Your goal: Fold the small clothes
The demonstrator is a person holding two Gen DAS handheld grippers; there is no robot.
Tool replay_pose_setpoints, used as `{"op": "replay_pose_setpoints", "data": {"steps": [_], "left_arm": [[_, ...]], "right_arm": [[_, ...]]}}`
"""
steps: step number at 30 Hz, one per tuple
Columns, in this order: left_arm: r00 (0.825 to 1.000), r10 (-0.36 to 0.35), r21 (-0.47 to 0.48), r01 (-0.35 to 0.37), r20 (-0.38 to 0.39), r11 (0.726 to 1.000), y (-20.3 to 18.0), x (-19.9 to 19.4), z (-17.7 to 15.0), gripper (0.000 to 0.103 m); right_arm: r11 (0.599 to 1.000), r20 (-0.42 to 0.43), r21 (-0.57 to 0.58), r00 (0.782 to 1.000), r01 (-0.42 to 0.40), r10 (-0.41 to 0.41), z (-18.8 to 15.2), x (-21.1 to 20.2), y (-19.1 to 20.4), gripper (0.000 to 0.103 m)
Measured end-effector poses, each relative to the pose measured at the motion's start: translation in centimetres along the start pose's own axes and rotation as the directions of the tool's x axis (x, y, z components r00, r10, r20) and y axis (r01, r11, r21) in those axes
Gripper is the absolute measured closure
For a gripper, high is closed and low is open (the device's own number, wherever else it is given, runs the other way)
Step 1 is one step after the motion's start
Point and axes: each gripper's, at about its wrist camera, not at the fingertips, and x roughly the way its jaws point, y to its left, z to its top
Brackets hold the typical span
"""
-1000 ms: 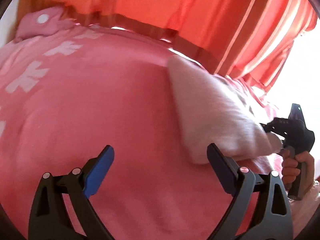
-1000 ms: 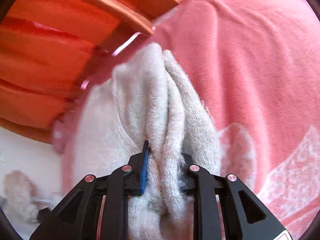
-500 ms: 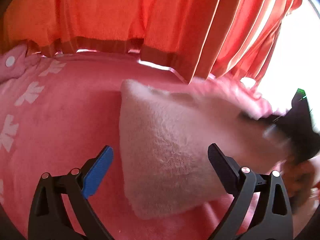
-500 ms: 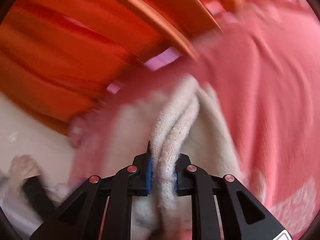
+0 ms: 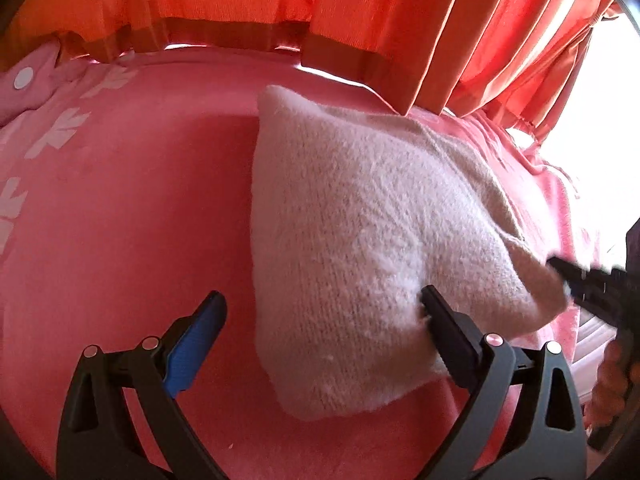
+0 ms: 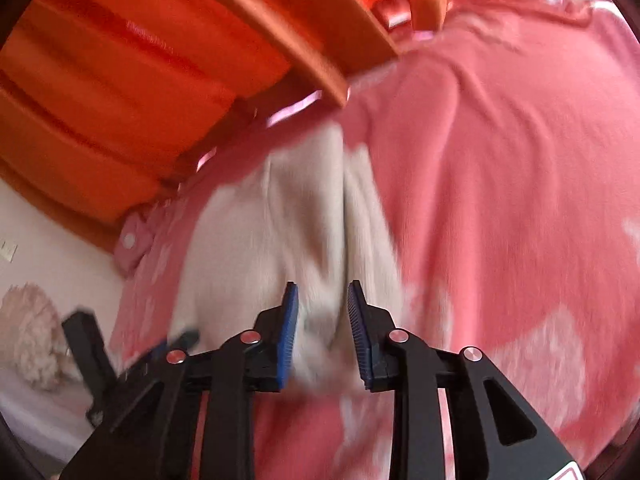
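A folded cream knitted garment (image 5: pixel 360 240) lies on a pink blanket (image 5: pixel 120 220). My left gripper (image 5: pixel 320 308) is open just in front of it, and its right finger (image 5: pixel 444 320) touches the garment's near side. In the right wrist view the garment (image 6: pixel 280 232) lies ahead, blurred. My right gripper (image 6: pixel 322 304) stands a little open at its near edge with some knit between the pads, not pinched. The right gripper also shows at the right edge of the left wrist view (image 5: pixel 592 284).
Orange curtains (image 5: pixel 280 0) hang along the far edge of the bed. A pink pillow (image 5: pixel 28 80) lies at the far left. A fluffy cream item (image 6: pixel 32 336) sits off the bed at left. A white wall (image 6: pixel 48 240) is beyond.
My right gripper has opened and let go of the garment, which now lies on the blanket. My left gripper has come closer to the garment.
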Motion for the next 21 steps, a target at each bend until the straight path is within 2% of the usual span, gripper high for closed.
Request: {"op": "replay_pose_setpoints", "data": {"steps": [2, 3, 6, 8, 10, 12, 15, 17, 18, 20, 21], "left_arm": [[1.000, 0.010, -0.012, -0.010, -0.008, 1.000, 0.1, 0.4, -0.3, 0.008], [1.000, 0.015, -0.018, -0.015, -0.012, 1.000, 0.2, 0.5, -0.4, 0.008], [0.999, 0.048, 0.002, -0.048, -0.006, 0.999, -0.2, 0.6, -0.5, 0.008], [0.998, 0.067, 0.024, -0.067, -0.002, 0.997, -0.5, 0.5, -0.3, 0.007], [0.997, 0.079, 0.026, -0.078, -0.007, 0.997, -0.6, 0.5, -0.3, 0.007], [0.996, 0.085, 0.025, -0.085, -0.012, 0.996, -0.6, 0.5, -0.2, 0.007], [0.995, 0.097, 0.033, -0.097, -0.007, 0.995, -0.7, 0.5, -0.2, 0.006], [0.995, 0.102, 0.032, -0.101, -0.008, 0.994, -0.8, 0.6, -0.2, 0.005], [0.995, 0.104, 0.031, -0.103, -0.009, 0.994, -0.8, 0.6, -0.2, 0.005], [0.994, 0.105, 0.030, -0.105, -0.010, 0.994, -0.8, 0.7, -0.2, 0.005], [0.994, 0.105, 0.030, -0.104, -0.009, 0.994, -0.7, 0.7, -0.2, 0.005]], "right_arm": [[1.000, -0.042, -0.023, 0.999, 0.020, -0.021, -1.3, 1.5, -0.3, 0.069], [0.999, -0.051, -0.028, 0.998, 0.031, -0.033, -1.4, 2.0, -0.5, 0.074], [0.998, -0.052, -0.018, 0.997, 0.061, -0.062, -1.2, 2.3, 0.0, 0.075], [0.993, -0.050, -0.056, 0.993, 0.108, -0.111, -0.9, 2.7, 0.7, 0.076], [0.992, -0.048, -0.047, 0.992, 0.115, -0.117, -1.1, 2.7, 0.8, 0.076], [0.994, -0.003, -0.030, 0.995, 0.104, -0.104, -1.1, 1.1, 1.5, 0.073], [0.991, 0.076, -0.083, 0.992, 0.108, -0.102, -1.3, -0.6, 3.3, 0.065], [0.990, 0.064, -0.120, 0.995, 0.078, -0.071, -1.4, -0.2, 3.9, 0.064], [0.987, 0.051, -0.139, 0.996, 0.079, -0.073, -1.5, 0.4, 4.1, 0.059], [0.979, 0.029, -0.169, 0.993, 0.118, -0.115, -1.7, 1.9, 4.0, 0.055], [0.975, 0.007, -0.176, 0.991, 0.134, -0.135, -1.7, 2.9, 3.7, 0.056]]}}
